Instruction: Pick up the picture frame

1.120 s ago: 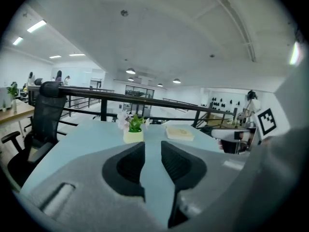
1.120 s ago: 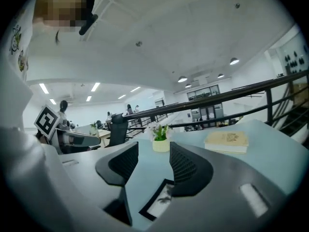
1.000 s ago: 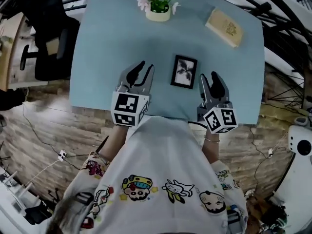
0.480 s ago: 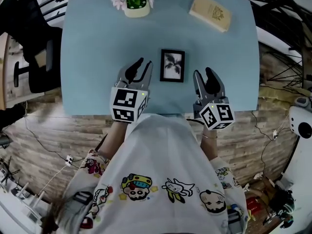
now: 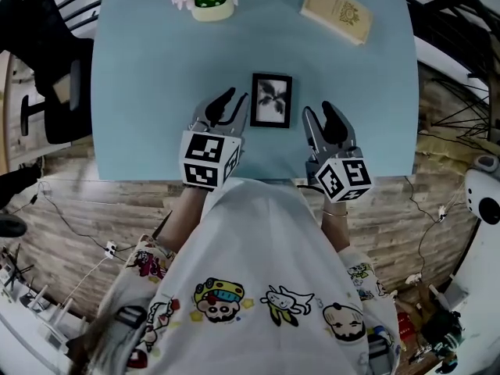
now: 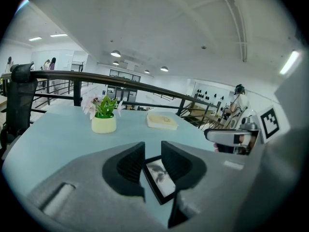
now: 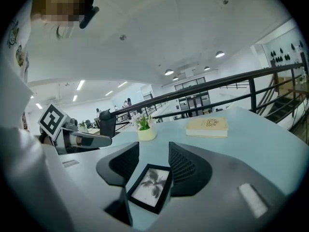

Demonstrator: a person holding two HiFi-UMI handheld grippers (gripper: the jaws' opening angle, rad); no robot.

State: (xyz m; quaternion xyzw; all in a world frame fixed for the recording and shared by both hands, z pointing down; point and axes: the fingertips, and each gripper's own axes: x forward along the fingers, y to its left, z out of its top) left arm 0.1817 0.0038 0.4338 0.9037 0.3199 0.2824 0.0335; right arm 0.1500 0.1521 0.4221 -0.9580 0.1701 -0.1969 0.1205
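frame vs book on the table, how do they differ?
The picture frame has a black border round a leaf print; the book is tan with an emblem. The picture frame lies near the front edge between the left tongs and right tongs; the book lies skewed at the far right corner. Both lie flat on the blue table, untouched.

The white shirt (image 5: 266,248) bears cartoon prints; the left tongs (image 5: 234,100) and right tongs (image 5: 317,109) are grey.

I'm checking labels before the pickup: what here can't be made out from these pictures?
Picture frame: its back, flat against the table, all views; partly behind the left gripper in the left gripper view.
Book: cover print too small, all views.
Table's near edge: under the person's shirt, head view.
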